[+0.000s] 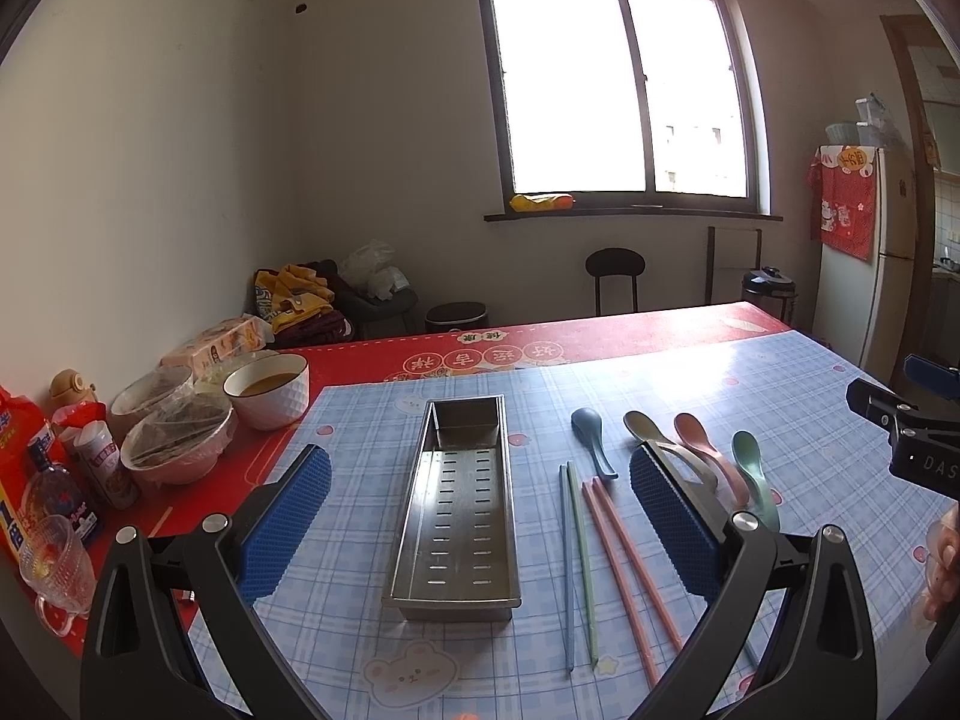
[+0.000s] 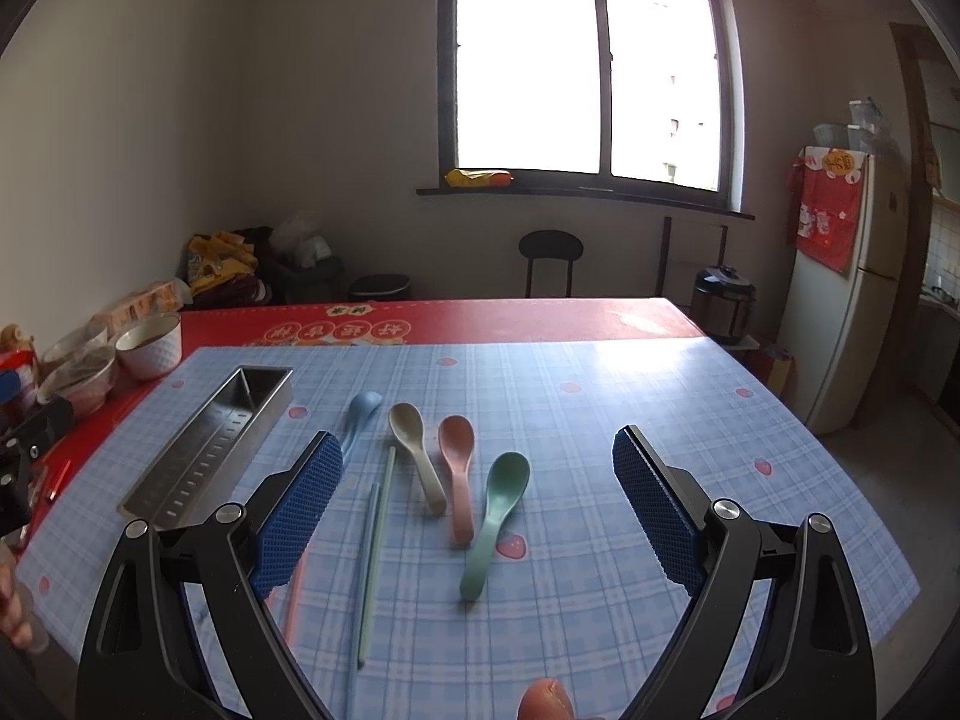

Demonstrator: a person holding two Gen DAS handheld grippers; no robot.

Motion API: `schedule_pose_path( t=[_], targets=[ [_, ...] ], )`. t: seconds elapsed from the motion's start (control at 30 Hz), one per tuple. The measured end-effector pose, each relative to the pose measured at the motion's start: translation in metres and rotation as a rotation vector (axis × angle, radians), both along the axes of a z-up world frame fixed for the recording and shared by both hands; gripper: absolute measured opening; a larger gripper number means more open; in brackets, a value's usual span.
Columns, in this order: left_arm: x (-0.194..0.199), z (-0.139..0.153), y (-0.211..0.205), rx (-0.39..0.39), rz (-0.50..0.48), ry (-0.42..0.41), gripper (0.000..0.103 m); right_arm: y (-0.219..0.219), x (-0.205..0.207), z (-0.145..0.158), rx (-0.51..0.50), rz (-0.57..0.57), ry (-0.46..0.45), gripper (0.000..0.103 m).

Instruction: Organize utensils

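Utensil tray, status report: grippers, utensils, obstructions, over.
Left gripper and right gripper open, holding nothing. Metal tray holds no utensils; four spoons and chopsticks lie on the table beside it. Nothing blocking.

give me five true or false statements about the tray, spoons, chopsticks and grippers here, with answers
1. The tray holds no utensils. True.
2. Four spoons lie on the table. True: blue spoon, beige spoon, pink spoon, green spoon.
3. The right gripper is shut on the green spoon. False: its jaws are wide open and hold nothing.
4. The pink chopsticks lie inside the tray. False: they lie on the table, right of the tray, beside the blue chopstick and green chopstick.
5. The left gripper is shut. False: it is open, with the tray seen between its fingers.
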State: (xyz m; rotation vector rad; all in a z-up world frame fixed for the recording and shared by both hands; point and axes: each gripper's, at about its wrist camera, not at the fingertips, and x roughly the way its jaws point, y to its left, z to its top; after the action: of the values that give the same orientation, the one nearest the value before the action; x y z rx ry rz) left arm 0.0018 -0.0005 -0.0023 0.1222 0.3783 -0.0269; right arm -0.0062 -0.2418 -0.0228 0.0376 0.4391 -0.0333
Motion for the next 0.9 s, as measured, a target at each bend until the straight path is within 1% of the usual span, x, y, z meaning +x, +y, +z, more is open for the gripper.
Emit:
schedule_pose_path(
  t=[0.07,0.13,0.23,0.3,0.33,0.37,0.4,0.43,0.5,0.53,0.57,0.6,0.63,0.67,0.73,0.8,0.83,0.9],
  targets=[
    [0.004,-0.005,0.003,-0.004,-0.002,0.017,0.098,-0.002,0.002,-0.003,0.026,0.032,0.003,0.089],
    [0.009,-0.013,0.008,-0.018,-0.005,0.051,0.097,-0.006,0.005,-0.008,0.059,0.072,0.004,0.089],
    [0.017,-0.030,0.017,-0.038,-0.014,0.111,0.095,-0.012,0.017,-0.022,0.086,0.077,0.046,0.089],
    [0.022,-0.042,0.020,-0.046,-0.032,0.150,0.082,-0.018,0.025,-0.034,0.114,0.088,0.083,0.089],
    [0.025,-0.047,0.020,-0.050,-0.043,0.175,0.079,-0.020,0.030,-0.040,0.130,0.096,0.099,0.089],
    [0.028,-0.052,0.020,-0.055,-0.054,0.196,0.073,-0.022,0.034,-0.045,0.142,0.105,0.113,0.089],
    [0.031,-0.058,0.020,-0.059,-0.066,0.214,0.067,-0.023,0.037,-0.050,0.145,0.113,0.126,0.088],
    [0.034,-0.062,0.018,-0.062,-0.080,0.231,0.063,-0.023,0.041,-0.055,0.135,0.114,0.135,0.088],
    [0.041,-0.070,0.013,-0.067,-0.118,0.261,0.046,-0.020,0.047,-0.062,0.096,0.107,0.140,0.088],
    [0.045,-0.073,0.010,-0.072,-0.143,0.279,0.040,-0.019,0.049,-0.065,0.081,0.113,0.140,0.088],
    [0.050,-0.077,0.007,-0.080,-0.168,0.300,0.030,-0.019,0.052,-0.069,0.071,0.118,0.142,0.088],
    [0.057,-0.081,0.002,-0.087,-0.197,0.326,0.022,-0.019,0.055,-0.072,0.067,0.120,0.145,0.080],
    [0.063,-0.085,-0.003,-0.088,-0.223,0.352,0.020,-0.021,0.060,-0.075,0.067,0.119,0.155,0.073],
    [0.070,-0.088,-0.010,-0.078,-0.238,0.373,0.018,-0.022,0.066,-0.078,0.073,0.117,0.169,0.070],
    [0.084,-0.094,-0.023,-0.038,-0.261,0.411,0.018,-0.029,0.073,-0.084,0.102,0.120,0.178,0.069],
    [0.102,-0.102,-0.033,0.003,-0.274,0.466,0.018,-0.034,0.079,-0.088,0.121,0.128,0.185,0.064],
    [0.112,-0.105,-0.035,0.016,-0.277,0.498,0.018,-0.036,0.082,-0.089,0.124,0.132,0.186,0.063],
    [0.131,-0.114,-0.036,0.027,-0.275,0.558,0.014,-0.039,0.086,-0.090,0.129,0.136,0.181,0.061]
  ],
)
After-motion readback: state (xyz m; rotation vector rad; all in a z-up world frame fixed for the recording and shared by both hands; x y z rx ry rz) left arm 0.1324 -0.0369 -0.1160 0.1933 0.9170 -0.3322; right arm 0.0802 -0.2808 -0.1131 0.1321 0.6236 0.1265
